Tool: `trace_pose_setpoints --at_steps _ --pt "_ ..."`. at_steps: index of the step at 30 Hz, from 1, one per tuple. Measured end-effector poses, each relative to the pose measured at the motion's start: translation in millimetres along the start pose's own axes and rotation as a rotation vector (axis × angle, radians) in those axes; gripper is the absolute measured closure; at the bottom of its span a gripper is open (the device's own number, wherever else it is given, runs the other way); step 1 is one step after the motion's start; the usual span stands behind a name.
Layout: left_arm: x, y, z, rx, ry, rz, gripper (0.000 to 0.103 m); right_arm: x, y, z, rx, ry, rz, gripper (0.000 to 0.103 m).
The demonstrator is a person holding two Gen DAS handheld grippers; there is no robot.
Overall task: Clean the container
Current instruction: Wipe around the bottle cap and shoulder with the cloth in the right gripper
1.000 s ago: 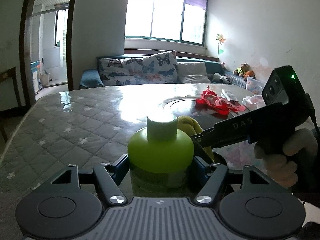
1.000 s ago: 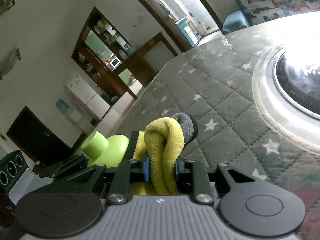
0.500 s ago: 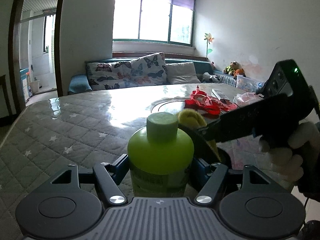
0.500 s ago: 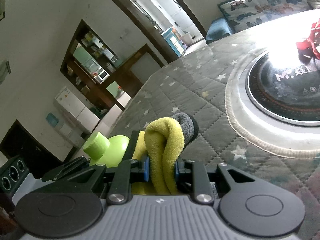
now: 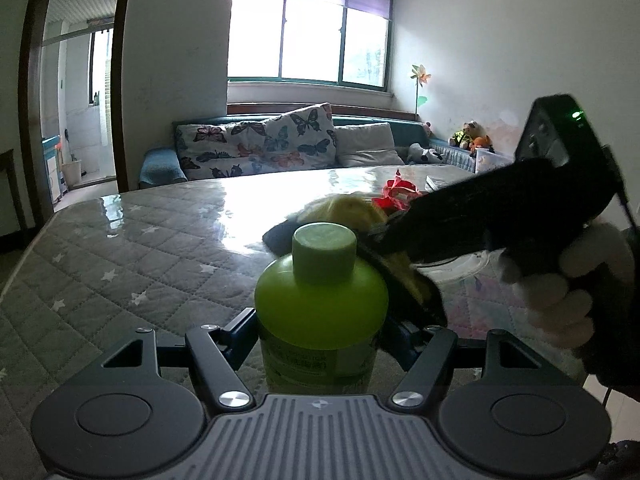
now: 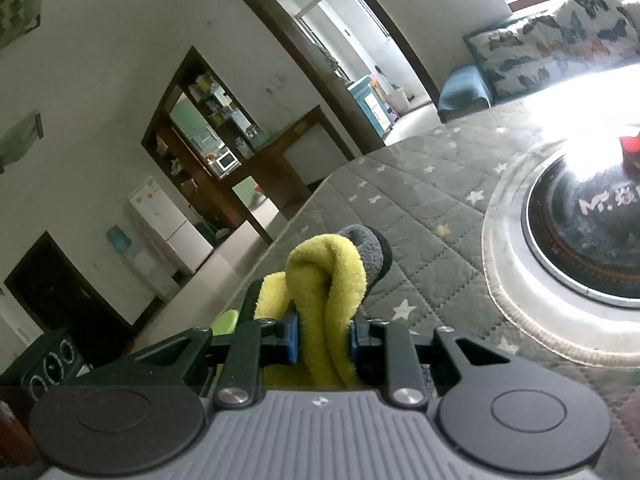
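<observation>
Left wrist view: the left gripper (image 5: 322, 336) is clamped on the body of a green bottle (image 5: 322, 304), its pads pressing the two sides just under the shoulder. The bottle stands upright, long axis vertical, cap (image 5: 324, 254) toward 12 o'clock, dead centre between the jaws and above the quilted table cover (image 5: 120, 264).

The right gripper (image 5: 396, 268), held in a person's gloved hand (image 5: 560, 292), enters from 3 o'clock and slopes down toward 9 o'clock. It is closed on a folded yellow cloth (image 5: 348, 212); the cloth's bulge lies at about 1 o'clock from the cap, just behind it, and the cloth runs down along the bottle's right shoulder. Whether cloth and plastic actually touch there cannot be told, since the jaw arm covers the spot.

Right wrist view: the cloth (image 6: 328, 292), with a grey layer (image 6: 368, 248) behind it, is pinched between the blue pads (image 6: 293, 338). Only a sliver of the bottle (image 6: 226, 320) shows, at 9 o'clock from the cloth and below the left jaw arm. A round black hob plate (image 6: 592, 232) sits well apart at 3 o'clock.

Judgement: the wipe turns on this offset. The cloth lies up and to the right of the bottle's axis, so the right hand is the working one, and the stroke would run across the shoulder or down the side.
</observation>
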State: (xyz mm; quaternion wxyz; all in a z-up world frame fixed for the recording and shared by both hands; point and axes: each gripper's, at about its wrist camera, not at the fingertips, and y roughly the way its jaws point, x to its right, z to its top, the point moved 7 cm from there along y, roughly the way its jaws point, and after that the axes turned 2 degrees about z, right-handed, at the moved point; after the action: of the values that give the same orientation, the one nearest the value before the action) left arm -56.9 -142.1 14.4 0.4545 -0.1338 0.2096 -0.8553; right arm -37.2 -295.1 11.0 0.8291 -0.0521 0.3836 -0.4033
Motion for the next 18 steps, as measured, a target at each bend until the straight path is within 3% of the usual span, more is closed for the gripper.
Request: trace_pose_setpoints --at_steps 10,18 --pt "0.3 0.9 0.2 -0.002 -0.001 -0.001 0.031 23.2 10.7 -24.0 -0.069 0.047 -0.051 0.080" --pt "1.2 -1.2 -0.9 -0.005 -0.002 0.001 0.031 1.6 -10.3 -7.6 0.003 0.017 0.016 0.080"
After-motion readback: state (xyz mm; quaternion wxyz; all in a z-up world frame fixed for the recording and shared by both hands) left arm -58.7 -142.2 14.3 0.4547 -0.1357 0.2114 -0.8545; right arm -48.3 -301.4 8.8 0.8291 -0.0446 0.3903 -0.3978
